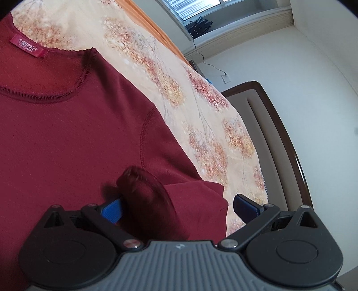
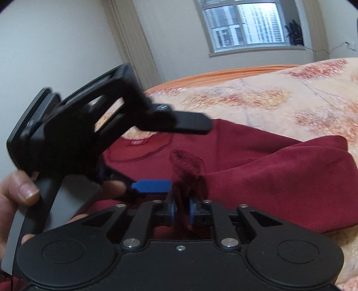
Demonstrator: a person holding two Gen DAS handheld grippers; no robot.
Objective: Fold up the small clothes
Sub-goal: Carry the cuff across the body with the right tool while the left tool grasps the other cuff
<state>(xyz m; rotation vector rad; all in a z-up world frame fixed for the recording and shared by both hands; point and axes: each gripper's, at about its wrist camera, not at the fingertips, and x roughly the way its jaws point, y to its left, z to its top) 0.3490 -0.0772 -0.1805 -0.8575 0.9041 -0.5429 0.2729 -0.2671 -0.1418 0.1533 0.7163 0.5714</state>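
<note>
Left tongs (image 1: 176, 207) gape; right tongs (image 2: 182, 208) pinch the dark-red knit top's (image 1: 67, 138) cuff (image 2: 188, 165). Lay it flat on the floral bedspread (image 1: 201, 125) before letting go.

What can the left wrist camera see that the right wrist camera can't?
Only the left wrist view shows the brown-framed cream panel beside the bed. Only the right wrist view shows the person's hand holding the left gripper, plus the right gripper and the curtain. Both show the red shirt, the flowered bedcover and the window.
</note>
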